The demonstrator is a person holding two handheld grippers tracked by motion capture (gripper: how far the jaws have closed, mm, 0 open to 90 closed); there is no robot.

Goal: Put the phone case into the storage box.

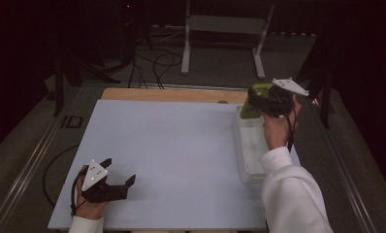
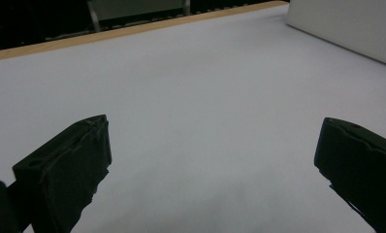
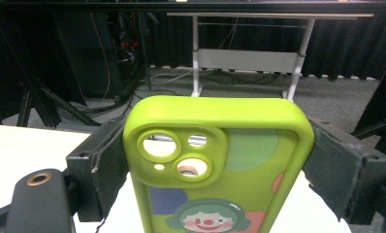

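The right gripper (image 3: 215, 160) holds a green phone case (image 3: 215, 165) clamped by its side edges between its fingers (image 3: 101, 165), raised above the clear tray (image 1: 249, 160) at the worktop's (image 1: 171, 145) far right. The left gripper (image 1: 119, 172) rests near left, fingers (image 2: 70, 170) apart, nothing between them.

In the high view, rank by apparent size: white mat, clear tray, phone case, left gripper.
1. White mat, by far the largest.
2. Clear tray.
3. Left gripper and green phone case look about alike; the case is partly hidden by the right gripper, so no ranking.
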